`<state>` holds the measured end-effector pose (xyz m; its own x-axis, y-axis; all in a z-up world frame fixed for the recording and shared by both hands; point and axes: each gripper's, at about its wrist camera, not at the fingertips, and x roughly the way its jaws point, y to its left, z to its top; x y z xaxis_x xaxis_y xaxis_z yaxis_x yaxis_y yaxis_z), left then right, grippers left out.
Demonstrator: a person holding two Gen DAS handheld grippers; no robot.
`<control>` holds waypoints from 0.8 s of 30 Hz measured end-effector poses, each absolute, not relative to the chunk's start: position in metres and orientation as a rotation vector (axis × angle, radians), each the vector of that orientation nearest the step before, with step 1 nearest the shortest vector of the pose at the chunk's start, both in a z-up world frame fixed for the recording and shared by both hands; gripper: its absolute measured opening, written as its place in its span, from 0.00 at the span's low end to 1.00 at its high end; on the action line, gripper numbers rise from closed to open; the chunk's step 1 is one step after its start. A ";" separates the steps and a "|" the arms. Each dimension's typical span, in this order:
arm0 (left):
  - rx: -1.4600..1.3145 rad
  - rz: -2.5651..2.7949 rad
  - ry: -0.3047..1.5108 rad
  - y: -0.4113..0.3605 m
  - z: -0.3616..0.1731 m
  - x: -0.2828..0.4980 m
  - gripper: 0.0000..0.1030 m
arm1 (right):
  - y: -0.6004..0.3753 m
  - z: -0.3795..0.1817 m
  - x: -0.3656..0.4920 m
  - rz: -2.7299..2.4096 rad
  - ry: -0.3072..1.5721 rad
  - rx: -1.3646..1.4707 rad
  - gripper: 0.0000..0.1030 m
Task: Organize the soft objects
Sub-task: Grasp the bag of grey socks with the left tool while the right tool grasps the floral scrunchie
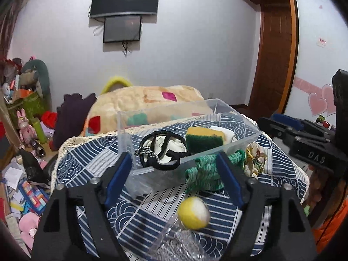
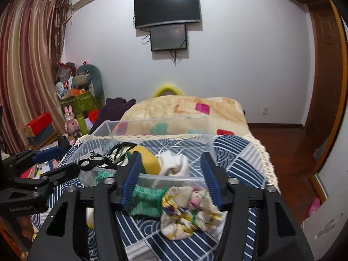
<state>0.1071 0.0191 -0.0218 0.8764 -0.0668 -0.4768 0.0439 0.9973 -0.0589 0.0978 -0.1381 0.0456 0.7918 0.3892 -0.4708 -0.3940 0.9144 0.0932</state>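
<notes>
A clear plastic bin [image 1: 243, 144] [image 2: 208, 130] sits on the blue patterned cloth. It holds a yellow-green sponge [image 1: 204, 138] [image 2: 150, 159], a white cloth [image 2: 174, 163], and a black strap with a braided cord [image 1: 161, 152] [image 2: 102, 155]. A green knit cloth [image 1: 204, 171] [image 2: 148, 200] and a floral scrunchie [image 1: 254, 158] [image 2: 189, 211] lie in front of the bin. A yellow-white ball [image 1: 193, 213] lies nearer. My left gripper [image 1: 174, 174] is open and empty above the bin's near edge. My right gripper [image 2: 171, 178] is open, with the green cloth and scrunchie between its fingers.
A clear bag with silver material [image 1: 178, 243] lies at the near edge. A quilted blanket [image 2: 184, 111] covers the bed behind. Toys and clutter [image 1: 26, 130] fill the floor at left. A wooden door [image 1: 274, 54] is at right.
</notes>
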 end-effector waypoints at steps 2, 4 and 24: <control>-0.045 -0.047 0.490 0.017 -0.025 0.098 0.91 | -0.145 0.047 0.093 0.413 0.492 -0.003 0.59; -0.056 -0.035 0.496 0.017 -0.031 0.092 0.95 | -0.150 0.045 0.089 0.396 0.489 -0.012 0.59; -0.179 -0.008 0.681 0.030 -0.117 0.069 0.96 | -0.152 -0.023 0.103 0.372 0.695 -0.064 0.77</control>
